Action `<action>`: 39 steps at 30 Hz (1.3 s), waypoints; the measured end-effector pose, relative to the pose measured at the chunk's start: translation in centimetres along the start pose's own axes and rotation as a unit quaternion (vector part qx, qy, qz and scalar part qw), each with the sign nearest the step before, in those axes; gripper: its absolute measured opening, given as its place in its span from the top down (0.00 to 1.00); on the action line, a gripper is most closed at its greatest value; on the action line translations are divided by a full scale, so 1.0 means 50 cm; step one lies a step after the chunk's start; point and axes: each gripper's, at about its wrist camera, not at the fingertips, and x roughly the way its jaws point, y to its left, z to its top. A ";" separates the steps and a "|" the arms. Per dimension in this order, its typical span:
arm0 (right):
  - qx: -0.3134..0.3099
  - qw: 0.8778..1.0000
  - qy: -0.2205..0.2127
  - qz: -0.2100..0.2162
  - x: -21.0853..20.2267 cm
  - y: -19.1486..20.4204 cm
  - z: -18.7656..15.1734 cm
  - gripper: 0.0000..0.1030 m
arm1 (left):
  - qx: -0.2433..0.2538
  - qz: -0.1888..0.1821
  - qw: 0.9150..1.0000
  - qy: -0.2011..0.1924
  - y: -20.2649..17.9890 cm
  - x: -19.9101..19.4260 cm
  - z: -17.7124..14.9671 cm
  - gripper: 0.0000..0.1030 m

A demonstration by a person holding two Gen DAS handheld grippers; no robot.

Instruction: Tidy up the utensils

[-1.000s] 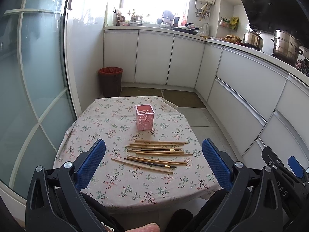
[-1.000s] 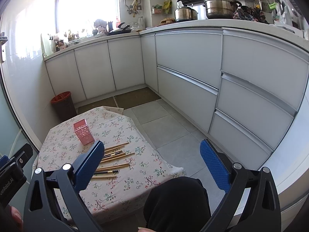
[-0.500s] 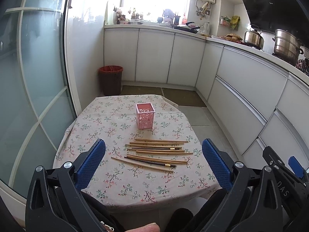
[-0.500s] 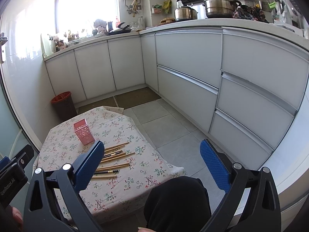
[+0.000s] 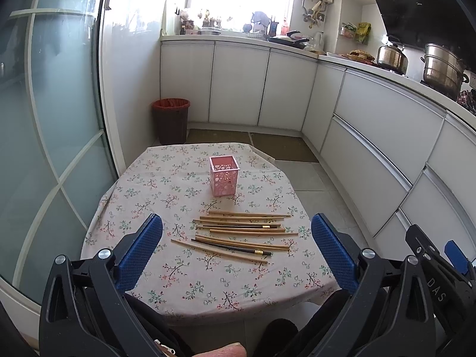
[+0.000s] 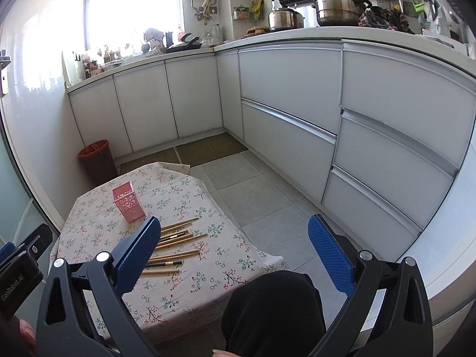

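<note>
Left wrist view: the left claw (image 5: pixel 236 248) was spread wide and held nothing, its blue pads framing the worktop (image 5: pixel 190 282), which was draped in a floral cloth. The chopsticks (image 5: pixel 242 233) lay loose and roughly parallel between and just ahead of the pads, most of them wooden, with dark ones among them. Farther ahead, apart from the chopsticks, stood the pink perforated holder (image 5: pixel 223 175), upright; nothing stood up out of it, though its bottom was not visible. This view alone showed the frosted glass door to the left, and the right claw's body at the lower right edge.

Right wrist view: the right claw (image 6: pixel 235 251) was likewise spread wide and empty, poised off the worktop's (image 6: pixel 190 288) near right side. The chopsticks (image 6: pixel 174 242) appeared just beside and partly behind its left pad, and the holder (image 6: pixel 128 202) ahead to the left. Only this view showed the open tiled floor (image 6: pixel 253 190) ahead, the long run of drawer fronts, and a dark-clad knee (image 6: pixel 273 306) below the claw.
</note>
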 end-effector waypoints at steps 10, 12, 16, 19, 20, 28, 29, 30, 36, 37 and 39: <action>-0.001 1.000 0.007 -0.002 0.011 0.003 -0.005 0.06 | -0.002 0.001 1.000 0.009 0.002 0.011 0.005 0.07; -0.002 1.000 0.009 -0.002 0.013 0.003 -0.004 0.06 | -0.002 0.001 1.000 0.011 0.002 0.014 0.006 0.07; -0.001 1.000 0.011 -0.002 0.015 0.005 -0.006 0.06 | -0.002 0.001 1.000 0.016 0.002 0.017 0.007 0.07; -0.001 1.000 0.012 -0.002 0.017 0.005 -0.006 0.06 | -0.001 0.002 1.000 0.018 0.002 0.022 0.008 0.07; -0.002 1.000 0.013 -0.002 0.019 0.006 -0.006 0.06 | -0.002 0.002 1.000 0.019 0.002 0.023 0.008 0.07; 0.022 0.999 0.029 0.001 0.045 -0.005 -0.006 0.06 | -0.011 0.009 0.999 0.049 0.017 0.068 0.004 0.07; 0.030 0.999 0.033 0.003 0.051 -0.009 -0.006 0.06 | -0.014 0.010 0.998 0.057 0.023 0.081 0.002 0.07; 0.039 0.999 0.038 0.007 0.060 -0.014 -0.006 0.06 | -0.018 0.012 0.997 0.070 0.032 0.101 0.000 0.07; 0.064 0.995 0.071 0.037 0.138 -0.033 -0.005 0.06 | 0.024 -0.059 0.982 0.177 0.044 0.282 -0.005 0.07; 0.064 0.994 0.080 0.042 0.155 -0.033 -0.006 0.06 | 0.057 -0.083 0.975 0.199 0.027 0.319 -0.004 0.07; 0.075 0.988 0.116 0.063 0.205 -0.040 -0.011 0.06 | 0.123 -0.101 0.958 0.238 -0.018 0.397 -0.002 0.07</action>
